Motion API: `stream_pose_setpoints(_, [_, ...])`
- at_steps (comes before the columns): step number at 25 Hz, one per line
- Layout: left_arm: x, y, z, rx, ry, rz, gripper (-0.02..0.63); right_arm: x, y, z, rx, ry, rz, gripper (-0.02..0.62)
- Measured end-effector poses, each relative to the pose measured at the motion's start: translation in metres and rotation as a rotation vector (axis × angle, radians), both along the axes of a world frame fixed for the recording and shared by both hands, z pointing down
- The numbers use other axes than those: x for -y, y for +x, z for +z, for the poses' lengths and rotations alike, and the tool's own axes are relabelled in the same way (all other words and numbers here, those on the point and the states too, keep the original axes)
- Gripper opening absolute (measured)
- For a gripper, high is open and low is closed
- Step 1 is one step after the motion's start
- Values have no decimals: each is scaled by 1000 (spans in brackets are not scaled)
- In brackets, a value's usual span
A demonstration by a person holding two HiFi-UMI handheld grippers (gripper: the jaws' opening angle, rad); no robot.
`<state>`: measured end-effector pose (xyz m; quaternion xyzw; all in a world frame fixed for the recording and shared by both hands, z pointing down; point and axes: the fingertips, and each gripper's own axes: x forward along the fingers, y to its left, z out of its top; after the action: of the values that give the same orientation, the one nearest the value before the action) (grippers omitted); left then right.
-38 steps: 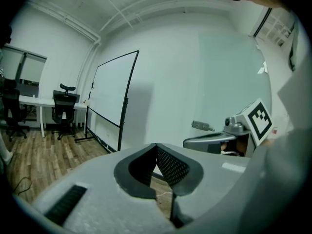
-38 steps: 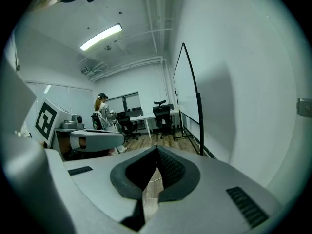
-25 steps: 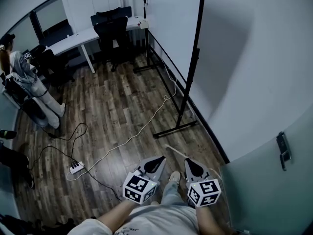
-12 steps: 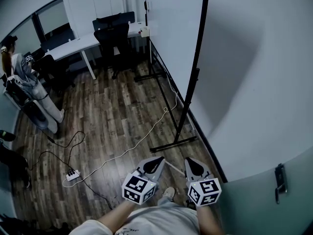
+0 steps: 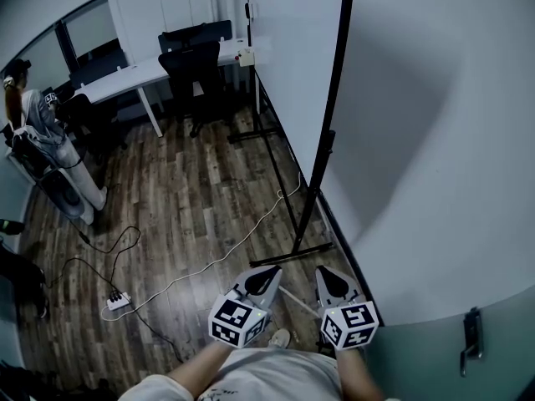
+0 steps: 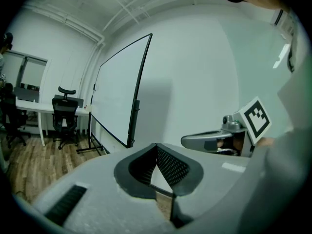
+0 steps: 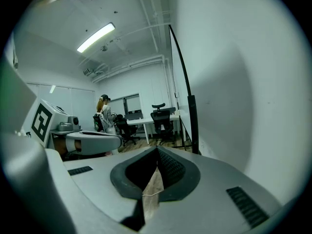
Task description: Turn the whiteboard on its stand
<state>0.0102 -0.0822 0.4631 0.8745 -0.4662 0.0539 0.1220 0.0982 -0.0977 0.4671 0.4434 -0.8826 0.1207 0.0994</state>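
One whiteboard (image 5: 288, 65) stands upright on its stand (image 5: 292, 255), its length running away along the wall (image 5: 418, 140). The left gripper (image 5: 269, 272) and right gripper (image 5: 323, 274) are closed, empty.

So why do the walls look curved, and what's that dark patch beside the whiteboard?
Head view: the wide lens bends the wall and floor edges; the dark patch is the shadow the whiteboard casts. Right gripper view: round black border, bright ceiling lamp. Left gripper view: same bowing, dark corners.
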Motion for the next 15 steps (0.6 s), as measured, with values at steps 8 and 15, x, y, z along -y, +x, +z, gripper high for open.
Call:
stream_pose_setpoints(8, [22, 4, -3, 2, 6, -3, 11, 22, 7, -3, 6, 8, 5, 8])
stream_pose_setpoints(15, [37, 0, -5, 4, -1, 2, 11, 36, 1, -9, 4, 17, 19, 8])
